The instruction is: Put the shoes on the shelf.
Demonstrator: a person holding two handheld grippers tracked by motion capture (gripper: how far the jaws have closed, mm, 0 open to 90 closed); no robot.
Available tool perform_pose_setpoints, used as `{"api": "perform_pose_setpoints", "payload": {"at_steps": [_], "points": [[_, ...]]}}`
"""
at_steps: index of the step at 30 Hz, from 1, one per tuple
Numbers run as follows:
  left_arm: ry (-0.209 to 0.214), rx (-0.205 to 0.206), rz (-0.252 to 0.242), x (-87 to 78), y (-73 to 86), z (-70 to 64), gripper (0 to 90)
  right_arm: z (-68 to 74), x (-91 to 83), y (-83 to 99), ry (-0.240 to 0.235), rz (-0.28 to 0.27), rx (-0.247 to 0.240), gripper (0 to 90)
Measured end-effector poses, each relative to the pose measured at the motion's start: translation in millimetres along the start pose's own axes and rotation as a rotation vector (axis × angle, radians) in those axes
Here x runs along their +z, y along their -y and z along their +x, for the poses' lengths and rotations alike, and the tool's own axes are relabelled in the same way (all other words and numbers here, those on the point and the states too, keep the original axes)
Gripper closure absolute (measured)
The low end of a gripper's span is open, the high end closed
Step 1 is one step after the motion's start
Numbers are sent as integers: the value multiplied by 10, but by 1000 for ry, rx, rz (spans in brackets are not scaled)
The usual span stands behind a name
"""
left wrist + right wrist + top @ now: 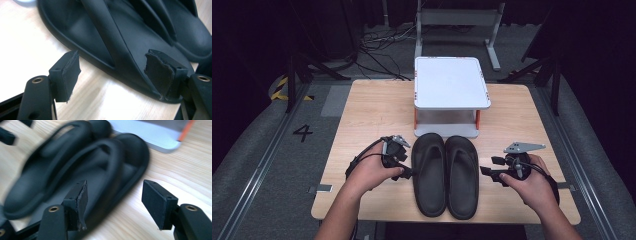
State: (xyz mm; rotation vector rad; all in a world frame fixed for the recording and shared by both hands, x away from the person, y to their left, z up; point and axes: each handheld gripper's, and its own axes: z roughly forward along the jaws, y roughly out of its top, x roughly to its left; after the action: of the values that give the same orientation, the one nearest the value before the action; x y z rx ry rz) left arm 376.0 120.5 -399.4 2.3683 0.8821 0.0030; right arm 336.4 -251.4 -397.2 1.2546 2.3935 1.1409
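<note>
Two black flip-flops lie side by side, toes pointing away, in the middle of the wooden table [362, 115]: the left sandal [429, 172] and the right sandal [462, 175]. My left gripper [406, 173] is open right at the left sandal's outer edge; in the left gripper view [112, 75] its jaws straddle that sandal's rim [105, 45]. My right gripper [488, 172] is open a short way to the right of the right sandal; in the right gripper view [115, 200] both sandals [82, 167] lie ahead, and nothing sits between its jaws.
A white two-tier stand [451, 82] with orange legs sits just beyond the sandals' toes; its lower shelf [150, 132] is at the top of the right gripper view. Bare table flanks both sandals. Cables and metal frames lie on the floor behind.
</note>
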Motion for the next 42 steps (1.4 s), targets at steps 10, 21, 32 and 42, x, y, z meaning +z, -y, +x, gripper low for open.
{"api": "perform_pose_setpoints", "payload": {"at_steps": [10, 21, 32, 42], "points": [[-127, -51, -22, -139, 186, 119, 278, 295, 197, -128, -54, -7, -62, 379], [-168, -104, -18, -223, 413, 175, 272, 607, 638, -133, -102, 92, -81, 366], [-167, -121, -18, -291, 526, 164, 274, 782, 934, -127, -50, 142, -104, 316], [-163, -128, -11, -283, 536, 174, 274, 905, 1068, -17, 11, 113, -201, 139]]}}
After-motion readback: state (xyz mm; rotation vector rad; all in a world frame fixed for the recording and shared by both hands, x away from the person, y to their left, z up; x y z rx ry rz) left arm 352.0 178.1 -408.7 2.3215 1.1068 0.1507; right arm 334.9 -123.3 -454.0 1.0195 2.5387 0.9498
